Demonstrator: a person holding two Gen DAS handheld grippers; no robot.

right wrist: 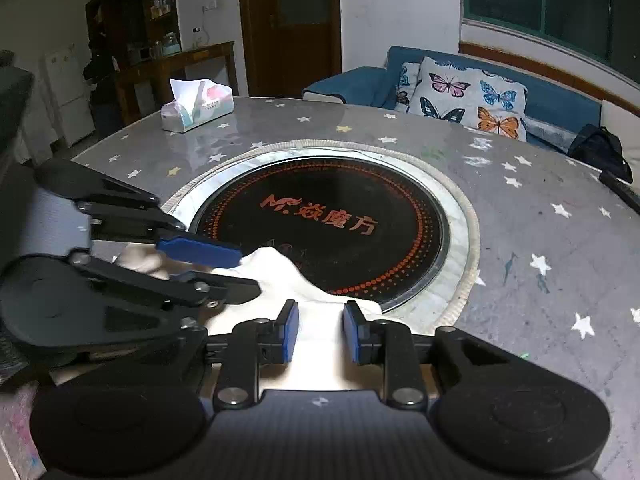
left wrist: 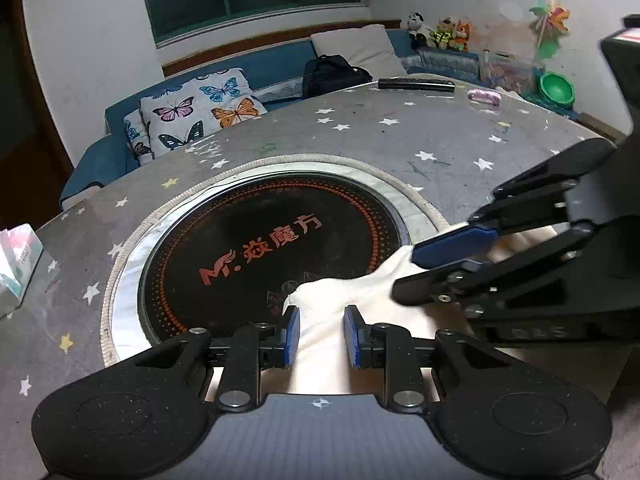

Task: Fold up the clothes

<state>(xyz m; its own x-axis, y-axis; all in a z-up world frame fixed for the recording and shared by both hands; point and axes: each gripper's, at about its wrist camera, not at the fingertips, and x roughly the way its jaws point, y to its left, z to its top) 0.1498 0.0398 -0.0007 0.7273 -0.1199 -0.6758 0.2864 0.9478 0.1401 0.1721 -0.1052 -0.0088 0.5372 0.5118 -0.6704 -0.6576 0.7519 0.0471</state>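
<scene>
Left wrist view: left gripper point(left wrist: 320, 330) jaws apart, cream cloth point(left wrist: 320, 320) lying between pads, unclamped; cloth edge runs rightward to right gripper point(left wrist: 404, 276).

Right wrist view: right gripper point(right wrist: 320, 330) jaws apart astride cloth point(right wrist: 316, 320); left gripper point(right wrist: 248, 272) just left; cloth overlaps cooktop point(right wrist: 320, 216) rim. Both equally near.

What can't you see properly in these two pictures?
- The cloth: in both views the grippers hide its near part, so what garment it is cannot be told.
- Left gripper and right gripper: fingers straddle the cloth, apart; contact with the pads is unclear.
- Tissue box: cut off by the left view's left edge.
- Toys on the sofa: too small to name.
</scene>
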